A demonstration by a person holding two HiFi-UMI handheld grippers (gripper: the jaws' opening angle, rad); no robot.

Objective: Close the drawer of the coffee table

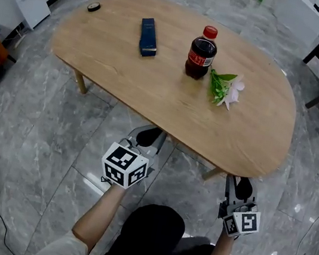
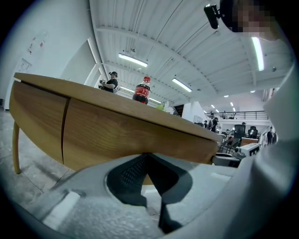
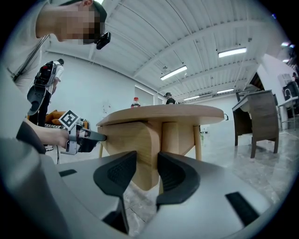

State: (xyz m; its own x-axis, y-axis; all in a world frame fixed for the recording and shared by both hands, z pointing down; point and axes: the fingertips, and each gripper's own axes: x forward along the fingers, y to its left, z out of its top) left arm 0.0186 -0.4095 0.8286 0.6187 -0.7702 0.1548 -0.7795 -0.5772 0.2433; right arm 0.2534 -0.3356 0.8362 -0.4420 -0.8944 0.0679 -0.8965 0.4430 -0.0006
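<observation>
Left gripper [image 2: 147,156]: we see its jaws closed, empty — tips at the drawer front [image 2: 117,133].
Right gripper [image 3: 146,163]: we see jaws apart, nothing gripped — the table [image 3: 182,113] beyond.

One table [image 1: 154,86], one bottle [image 1: 201,53], one box [image 1: 148,37]

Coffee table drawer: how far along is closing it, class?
Nearly done: the drawer front sits under the tabletop edge, nothing jutting out. In hand: the left gripper, jaws shut, touches it; the right gripper, jaws open, faces its rounded end. Left: confirm flush, withdraw.
</observation>
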